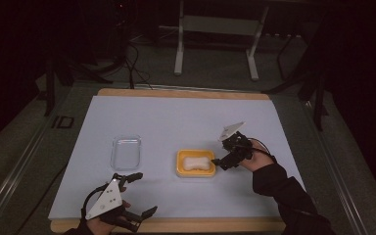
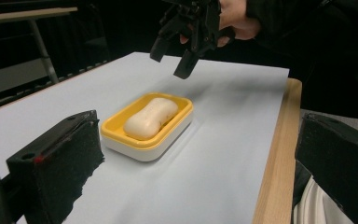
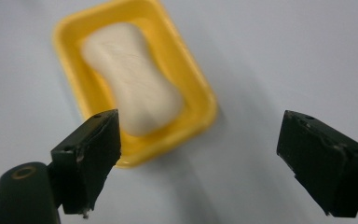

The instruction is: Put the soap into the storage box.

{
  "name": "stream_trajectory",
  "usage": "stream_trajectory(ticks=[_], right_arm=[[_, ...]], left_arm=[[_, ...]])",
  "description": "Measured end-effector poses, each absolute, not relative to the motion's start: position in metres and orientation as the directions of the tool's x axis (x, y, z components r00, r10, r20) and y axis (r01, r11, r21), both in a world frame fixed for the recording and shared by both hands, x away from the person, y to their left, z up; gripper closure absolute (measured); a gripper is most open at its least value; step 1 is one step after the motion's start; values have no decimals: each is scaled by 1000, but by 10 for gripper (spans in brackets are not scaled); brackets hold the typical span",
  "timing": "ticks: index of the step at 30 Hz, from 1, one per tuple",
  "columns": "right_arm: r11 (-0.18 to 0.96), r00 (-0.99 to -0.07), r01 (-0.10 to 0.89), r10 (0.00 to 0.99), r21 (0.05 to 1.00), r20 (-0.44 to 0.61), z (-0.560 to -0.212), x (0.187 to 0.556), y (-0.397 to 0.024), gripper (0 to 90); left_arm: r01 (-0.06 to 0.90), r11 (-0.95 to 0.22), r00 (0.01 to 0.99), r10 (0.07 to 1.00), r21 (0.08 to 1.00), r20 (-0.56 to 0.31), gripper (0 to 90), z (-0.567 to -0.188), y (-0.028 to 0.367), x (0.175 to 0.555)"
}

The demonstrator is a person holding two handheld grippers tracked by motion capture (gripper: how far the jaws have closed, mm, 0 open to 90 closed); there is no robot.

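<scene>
A white bar of soap (image 1: 196,162) lies in a yellow soap dish (image 1: 180,168) at the middle of the pale sheet. My right gripper (image 1: 220,164) hovers open just beyond the dish's right edge, nothing between its jaws. In the right gripper view its gripper (image 3: 209,156) looks down on the soap (image 3: 130,79) and the dish (image 3: 205,100), left of the gap. My left gripper (image 1: 143,195) stands open near the table's front edge, left of the dish. The left gripper view has its gripper (image 2: 198,163) wide open, with the soap (image 2: 150,117), the dish (image 2: 116,127) and the right gripper (image 2: 169,64) ahead.
A clear plastic tray or lid (image 1: 126,152) lies on the sheet (image 1: 176,117) left of the dish. The wooden table edge (image 1: 176,225) runs along the front. A metal stand (image 1: 215,39) is on the dark floor behind the table.
</scene>
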State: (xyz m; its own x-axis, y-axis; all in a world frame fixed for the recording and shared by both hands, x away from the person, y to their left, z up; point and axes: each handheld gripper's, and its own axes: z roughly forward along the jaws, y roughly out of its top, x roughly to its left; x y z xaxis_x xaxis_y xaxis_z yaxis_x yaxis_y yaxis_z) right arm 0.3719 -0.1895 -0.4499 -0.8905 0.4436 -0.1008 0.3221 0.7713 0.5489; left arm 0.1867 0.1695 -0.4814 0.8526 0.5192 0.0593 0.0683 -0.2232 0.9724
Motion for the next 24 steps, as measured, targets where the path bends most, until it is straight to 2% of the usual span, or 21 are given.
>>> stream_trajectory(ticks=[11,24], right_arm=[[680,-820,424,568,598,-65,-458,362,-215,110],[561,-687,501,721,659,-92,-466,340,-252,129]], left_arm=[[69,-224,851,522,972,60,7,-481,169,186],[69,-226,849,524,972,62,7,-481,169,186]])
